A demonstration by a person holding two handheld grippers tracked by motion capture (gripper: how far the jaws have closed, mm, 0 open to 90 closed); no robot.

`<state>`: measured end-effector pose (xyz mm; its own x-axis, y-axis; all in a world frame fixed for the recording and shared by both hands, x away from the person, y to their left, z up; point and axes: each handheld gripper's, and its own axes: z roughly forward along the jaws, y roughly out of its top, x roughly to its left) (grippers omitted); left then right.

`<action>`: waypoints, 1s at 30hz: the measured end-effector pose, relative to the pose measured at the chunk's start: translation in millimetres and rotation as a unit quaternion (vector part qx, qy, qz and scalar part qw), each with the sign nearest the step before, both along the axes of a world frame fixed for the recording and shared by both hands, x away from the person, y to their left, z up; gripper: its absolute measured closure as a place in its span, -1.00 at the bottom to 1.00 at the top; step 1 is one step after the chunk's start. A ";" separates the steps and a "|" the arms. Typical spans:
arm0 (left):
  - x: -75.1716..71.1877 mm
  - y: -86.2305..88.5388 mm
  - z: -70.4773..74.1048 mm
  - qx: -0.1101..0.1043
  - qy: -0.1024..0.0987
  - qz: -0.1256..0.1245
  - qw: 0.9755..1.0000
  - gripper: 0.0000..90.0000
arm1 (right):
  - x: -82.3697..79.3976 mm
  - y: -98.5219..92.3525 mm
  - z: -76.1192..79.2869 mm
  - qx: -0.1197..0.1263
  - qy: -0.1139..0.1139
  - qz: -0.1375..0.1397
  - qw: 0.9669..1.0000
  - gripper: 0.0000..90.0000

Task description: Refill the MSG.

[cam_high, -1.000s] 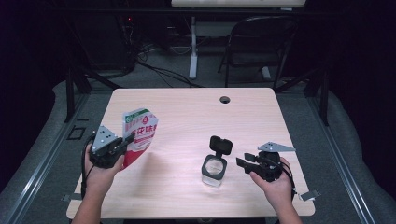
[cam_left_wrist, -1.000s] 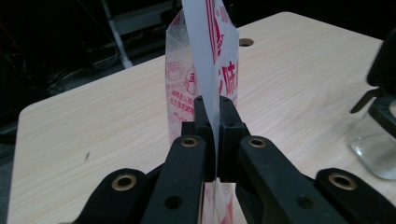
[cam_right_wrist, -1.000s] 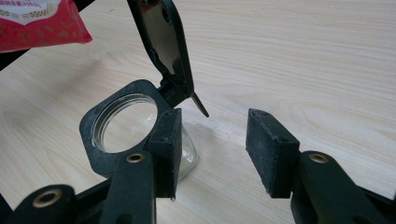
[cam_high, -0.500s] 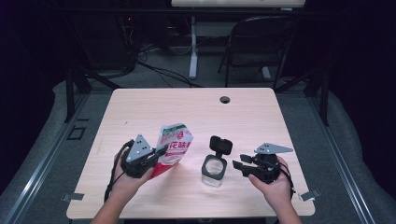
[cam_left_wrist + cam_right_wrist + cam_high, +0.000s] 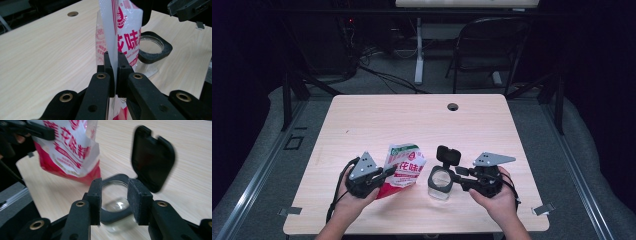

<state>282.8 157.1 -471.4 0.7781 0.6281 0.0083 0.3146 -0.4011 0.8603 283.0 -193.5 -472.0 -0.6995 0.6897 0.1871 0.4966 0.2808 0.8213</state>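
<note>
Left gripper (image 5: 113,72) pinches a red-and-white pouch (image 5: 404,167) by its edge, raised over the worktop (image 5: 412,120) beside a clear jar (image 5: 439,182). Right gripper (image 5: 115,200), jaws partly apart, straddles the jar's black rim; the hinged lid (image 5: 152,160) stands open.

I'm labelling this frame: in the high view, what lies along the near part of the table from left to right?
Left gripper → red-and-white pouch → clear jar with its black flip lid open → right gripper.

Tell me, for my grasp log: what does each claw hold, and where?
Left claw: red-and-white printed plastic pouch, pinched at its side edge. Right claw: open around the clear, black-rimmed jar, not gripping.
</note>
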 end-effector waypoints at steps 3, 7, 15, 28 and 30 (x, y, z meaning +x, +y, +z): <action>-4.5 6.8 -6.2 -0.002 0.010 0.001 1.000 1.00 | 2.3 12.0 2.2 0.009 0.000 0.020 1.000 0.46; -10.0 13.6 -14.5 0.002 0.025 0.008 1.000 1.00 | 5.9 30.0 3.5 0.010 -0.002 0.048 0.999 0.48; -16.0 21.4 -33.4 0.011 0.057 0.020 0.998 0.98 | 10.6 59.2 2.2 0.016 0.004 0.091 0.996 0.47; -25.5 18.2 -41.9 0.001 0.066 0.015 0.998 0.94 | 10.2 84.5 4.5 0.028 0.014 0.143 0.989 0.43; -26.5 17.9 -42.3 0.001 0.065 0.015 0.998 0.94 | 9.0 87.4 5.5 0.027 0.013 0.148 0.989 0.43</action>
<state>256.3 175.0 -513.7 0.7530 0.6519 -0.0899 0.4355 -0.3911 0.8108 292.0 -106.1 -466.5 -0.8634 0.4445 0.2387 0.4204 0.3721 0.8275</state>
